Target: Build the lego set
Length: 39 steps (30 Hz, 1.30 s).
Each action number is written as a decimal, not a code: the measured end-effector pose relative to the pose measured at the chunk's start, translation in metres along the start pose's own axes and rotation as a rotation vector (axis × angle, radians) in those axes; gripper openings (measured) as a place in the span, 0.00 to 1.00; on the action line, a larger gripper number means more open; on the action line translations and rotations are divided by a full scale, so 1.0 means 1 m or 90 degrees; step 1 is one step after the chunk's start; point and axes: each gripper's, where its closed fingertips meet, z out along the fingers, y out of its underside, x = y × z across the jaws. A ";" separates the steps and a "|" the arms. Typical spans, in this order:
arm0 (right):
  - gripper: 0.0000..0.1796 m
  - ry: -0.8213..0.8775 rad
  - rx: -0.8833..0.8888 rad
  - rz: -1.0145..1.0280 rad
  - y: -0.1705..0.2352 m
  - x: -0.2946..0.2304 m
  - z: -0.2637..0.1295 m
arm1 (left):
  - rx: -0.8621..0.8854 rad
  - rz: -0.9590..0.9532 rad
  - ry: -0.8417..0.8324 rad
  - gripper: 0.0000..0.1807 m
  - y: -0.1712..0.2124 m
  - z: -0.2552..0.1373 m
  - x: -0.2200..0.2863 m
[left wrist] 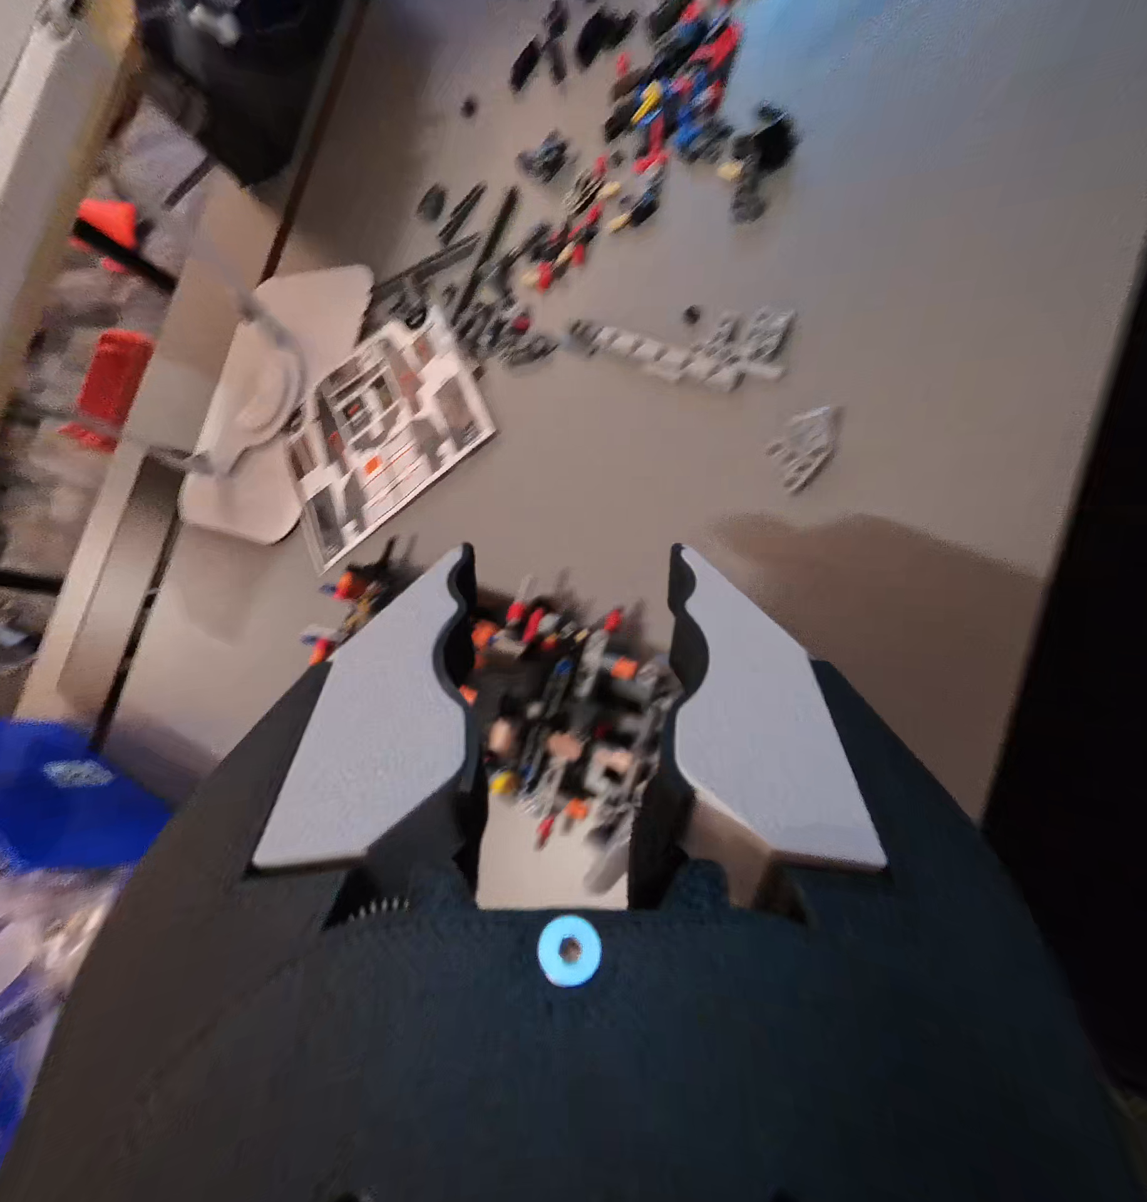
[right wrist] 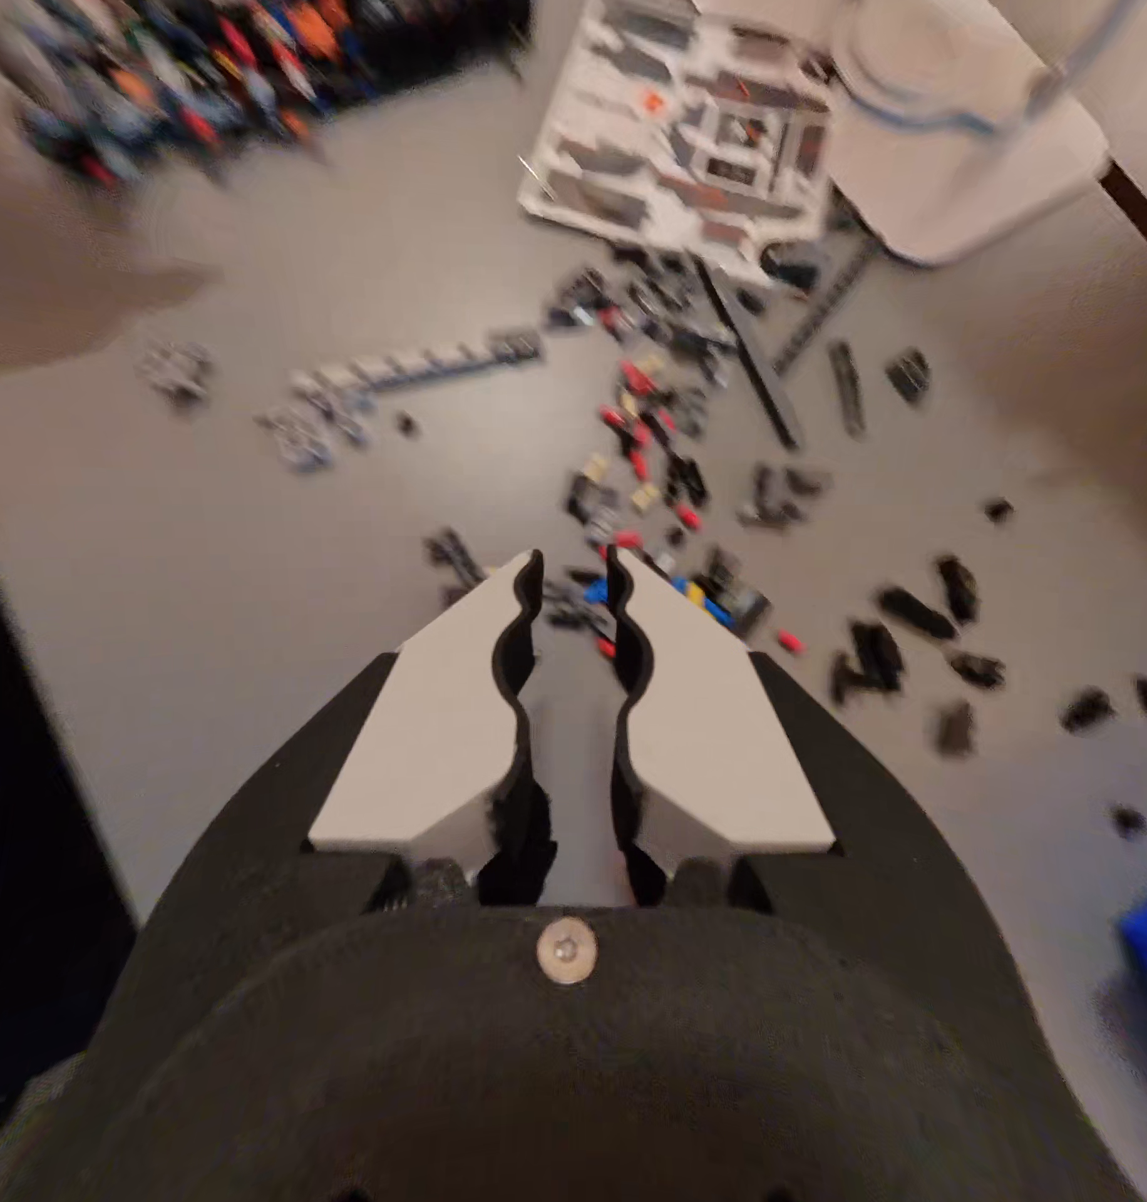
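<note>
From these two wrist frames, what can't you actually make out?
- Left wrist view: the partly built assembly between the left gripper fingers is motion-blurred; contact cannot be judged.
- Left wrist view: the instruction booklet pages are smeared, steps unreadable.
- Right wrist view: the loose pieces ahead of the right gripper are too blurred to identify.
- Right wrist view: the clear container is cut off by the top edge.
</note>
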 end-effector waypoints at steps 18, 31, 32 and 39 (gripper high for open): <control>0.04 -0.019 -0.104 -0.144 0.047 0.047 0.045 | -0.050 -0.006 0.105 0.25 0.005 0.061 0.082; 0.02 -0.066 -0.026 -0.064 0.036 0.043 0.032 | 0.022 -0.016 0.039 0.22 -0.021 0.060 0.063; 0.02 -0.075 -0.006 -0.049 0.030 0.039 0.028 | 0.040 -0.016 0.028 0.22 -0.030 0.060 0.060; 0.02 -0.091 0.107 -0.123 -0.043 -0.040 -0.003 | 0.101 -0.031 0.022 0.17 -0.078 0.069 0.070</control>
